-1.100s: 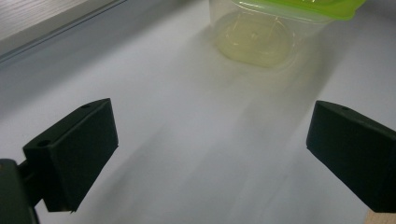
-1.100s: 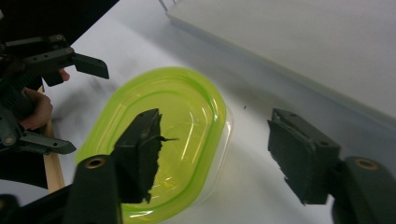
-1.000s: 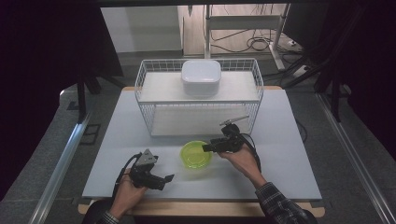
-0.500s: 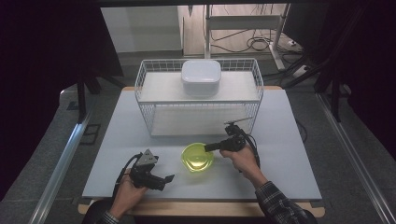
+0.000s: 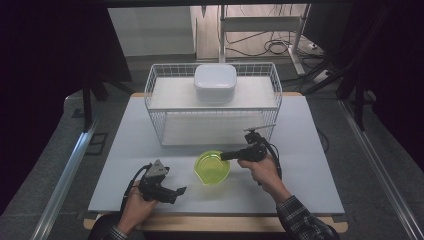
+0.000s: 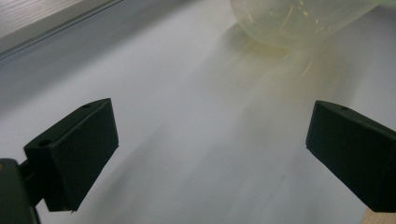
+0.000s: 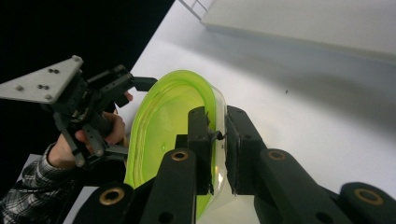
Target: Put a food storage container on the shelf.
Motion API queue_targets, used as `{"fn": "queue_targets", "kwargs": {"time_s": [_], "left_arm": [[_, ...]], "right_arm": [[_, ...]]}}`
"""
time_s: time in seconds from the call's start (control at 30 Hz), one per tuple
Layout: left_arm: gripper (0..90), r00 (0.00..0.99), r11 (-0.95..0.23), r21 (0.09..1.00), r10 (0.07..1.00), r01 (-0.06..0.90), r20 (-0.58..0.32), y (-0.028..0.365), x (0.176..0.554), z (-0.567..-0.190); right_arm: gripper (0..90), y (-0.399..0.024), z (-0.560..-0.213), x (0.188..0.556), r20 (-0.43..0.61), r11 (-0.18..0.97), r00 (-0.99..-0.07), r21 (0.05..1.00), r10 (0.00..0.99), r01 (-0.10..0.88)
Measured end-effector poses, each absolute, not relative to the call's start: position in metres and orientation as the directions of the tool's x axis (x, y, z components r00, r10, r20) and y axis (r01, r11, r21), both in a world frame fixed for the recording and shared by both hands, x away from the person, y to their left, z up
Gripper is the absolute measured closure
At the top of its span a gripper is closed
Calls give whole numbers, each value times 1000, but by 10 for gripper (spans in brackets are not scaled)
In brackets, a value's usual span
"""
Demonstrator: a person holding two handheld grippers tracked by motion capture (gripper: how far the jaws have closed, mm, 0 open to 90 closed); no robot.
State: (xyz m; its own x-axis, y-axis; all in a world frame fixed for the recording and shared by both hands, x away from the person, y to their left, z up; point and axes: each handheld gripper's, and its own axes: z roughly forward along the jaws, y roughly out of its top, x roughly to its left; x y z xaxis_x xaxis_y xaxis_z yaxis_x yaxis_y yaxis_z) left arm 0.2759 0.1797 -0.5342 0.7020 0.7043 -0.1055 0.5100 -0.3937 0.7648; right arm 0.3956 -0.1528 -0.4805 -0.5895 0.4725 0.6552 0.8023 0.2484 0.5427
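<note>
We note the pale grey table (image 5: 310,150) in a dark room. Right claw (image 7: 217,140) clenched on the translucent yellow-green plastic bowl (image 5: 212,167) mid-table; left claw (image 6: 210,149) released, near front edge.

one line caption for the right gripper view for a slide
Right gripper shut on the rim of a translucent lime-green plastic bowl on the white table.

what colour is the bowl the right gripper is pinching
Translucent lime green bowl; clearest in the right gripper view, its rim between the right gripper jaws.
</note>
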Motion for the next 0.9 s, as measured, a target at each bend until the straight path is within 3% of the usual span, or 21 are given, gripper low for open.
{"fn": "queue_targets", "kwargs": {"time_s": [0.9], "left_arm": [[21,696,-384,765,709,516,-114,181,277,-535]], "right_arm": [[816,-169,-398,392,644,164,-623,625,444,763]]}}
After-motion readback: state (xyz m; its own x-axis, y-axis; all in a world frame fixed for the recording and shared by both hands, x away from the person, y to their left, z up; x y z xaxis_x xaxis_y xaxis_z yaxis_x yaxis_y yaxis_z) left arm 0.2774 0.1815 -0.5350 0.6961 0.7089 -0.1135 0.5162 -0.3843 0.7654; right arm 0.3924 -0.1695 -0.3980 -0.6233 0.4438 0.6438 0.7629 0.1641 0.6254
